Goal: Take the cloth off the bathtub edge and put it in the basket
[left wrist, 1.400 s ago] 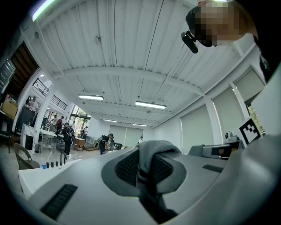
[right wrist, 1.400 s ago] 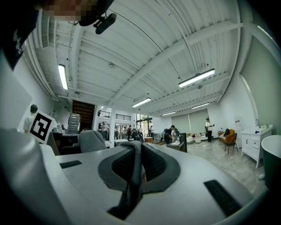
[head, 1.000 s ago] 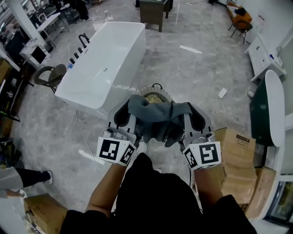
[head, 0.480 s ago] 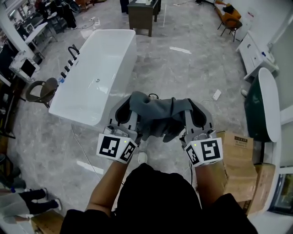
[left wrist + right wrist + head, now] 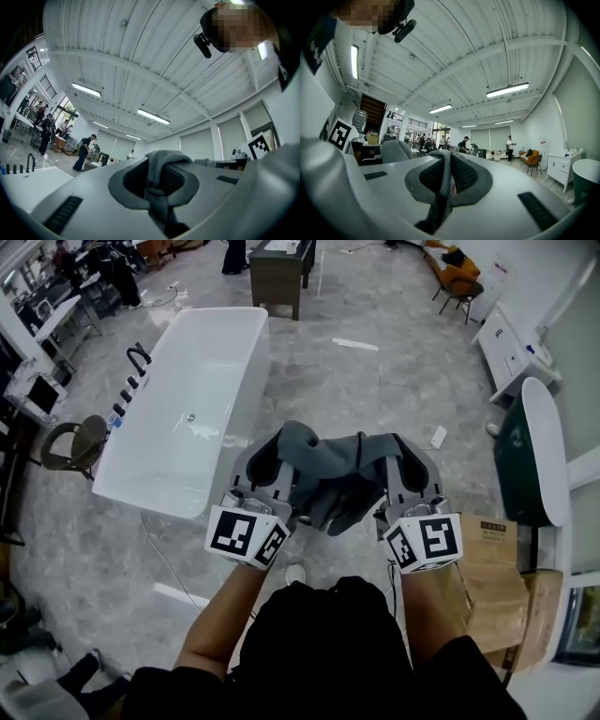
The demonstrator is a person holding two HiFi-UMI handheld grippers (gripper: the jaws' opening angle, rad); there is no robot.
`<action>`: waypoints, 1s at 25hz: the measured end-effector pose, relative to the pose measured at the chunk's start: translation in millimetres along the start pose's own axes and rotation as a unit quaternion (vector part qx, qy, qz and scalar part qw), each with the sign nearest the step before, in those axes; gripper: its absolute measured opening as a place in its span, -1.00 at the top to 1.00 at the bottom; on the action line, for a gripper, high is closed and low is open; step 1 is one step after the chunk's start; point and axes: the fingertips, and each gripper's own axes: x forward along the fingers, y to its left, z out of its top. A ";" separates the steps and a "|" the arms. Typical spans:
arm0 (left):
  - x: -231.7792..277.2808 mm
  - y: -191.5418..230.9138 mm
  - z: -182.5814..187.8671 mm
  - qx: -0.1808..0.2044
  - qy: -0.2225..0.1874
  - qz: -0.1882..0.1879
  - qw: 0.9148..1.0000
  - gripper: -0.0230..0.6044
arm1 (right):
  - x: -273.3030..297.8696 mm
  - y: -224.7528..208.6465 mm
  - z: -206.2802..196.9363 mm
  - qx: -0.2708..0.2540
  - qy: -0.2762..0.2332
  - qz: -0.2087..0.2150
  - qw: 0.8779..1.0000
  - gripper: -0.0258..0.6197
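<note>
Cloth point(image 5: 328, 474): grey, off the tub point(image 5: 211, 362), held in the air to the right of the tub's near end, well apart from it.

Left gripper point(image 5: 265, 457): jaws narrow, pinched on a thick bunched fold of cloth. Right gripper point(image 5: 405, 461): jaws all but together, on a thin edge of cloth. The cloth spans between the two and sags in folds in the middle.

Handling (judgement): soft, limp and light, with no stiffness; it takes whatever shape the grips give. Not fragile. Slip risk looks low on the textured pads, though the thin edge on the right could pull out if the grippers spread apart. Two end grips suit it; a bunched fold is the safer hold.

Basket: not seen in any view. It may lie under the cloth; cannot tell. Drop not yet done.
</note>
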 end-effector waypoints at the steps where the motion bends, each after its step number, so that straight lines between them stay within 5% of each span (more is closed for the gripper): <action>1: 2.3 5.2 -1.0 0.000 0.000 -0.002 1.000 0.79 | 5.2 0.8 -0.6 0.000 0.000 -0.003 1.000 0.82; 25: 78.2 38.6 -23.9 -0.011 0.014 -0.005 1.000 0.79 | 77.5 -44.0 -2.7 0.032 -0.011 -0.003 0.999 0.82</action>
